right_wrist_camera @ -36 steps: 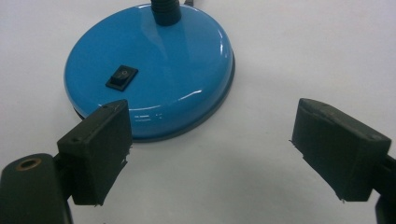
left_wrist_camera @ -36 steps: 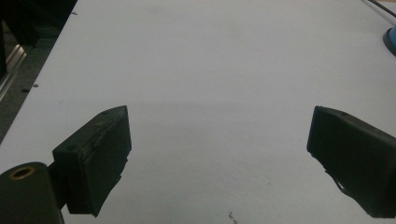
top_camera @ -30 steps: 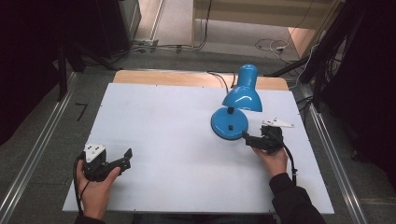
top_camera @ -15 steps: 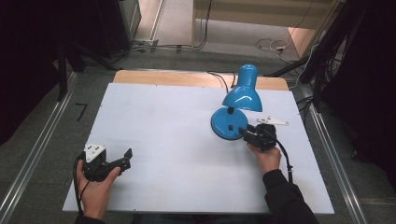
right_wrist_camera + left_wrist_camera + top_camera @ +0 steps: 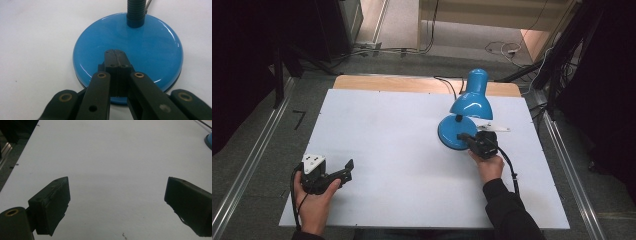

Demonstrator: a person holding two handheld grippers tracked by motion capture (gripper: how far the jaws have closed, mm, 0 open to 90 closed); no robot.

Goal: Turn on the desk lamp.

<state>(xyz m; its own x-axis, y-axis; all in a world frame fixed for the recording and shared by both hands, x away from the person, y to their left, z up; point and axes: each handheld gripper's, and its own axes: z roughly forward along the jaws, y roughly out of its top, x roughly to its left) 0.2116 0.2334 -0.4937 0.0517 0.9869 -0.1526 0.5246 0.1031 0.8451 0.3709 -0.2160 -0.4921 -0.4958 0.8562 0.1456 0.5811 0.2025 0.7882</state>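
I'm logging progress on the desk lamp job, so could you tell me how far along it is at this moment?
Done: the right gripper has reached the blue lamp; its shut jaws sit over the round base, near the front edge. In hand: what looks like a press on the base, perhaps a switch, though no button can be seen. Left: the shade shows no glow, so lighting seems pending. The left gripper rests open on the white table, idle.

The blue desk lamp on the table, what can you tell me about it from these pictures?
The blue desk lamp looks like glossy painted metal. It has a round flat base, a dark ribbed neck rising near the base's far edge, and a bell-shaped shade tipped downward over the base. It stands upright on the white table, toward its right rear. A cable runs off behind it. The right gripper, jaws pressed together, has its tips over the base's near part; whether they touch it, I cannot tell.
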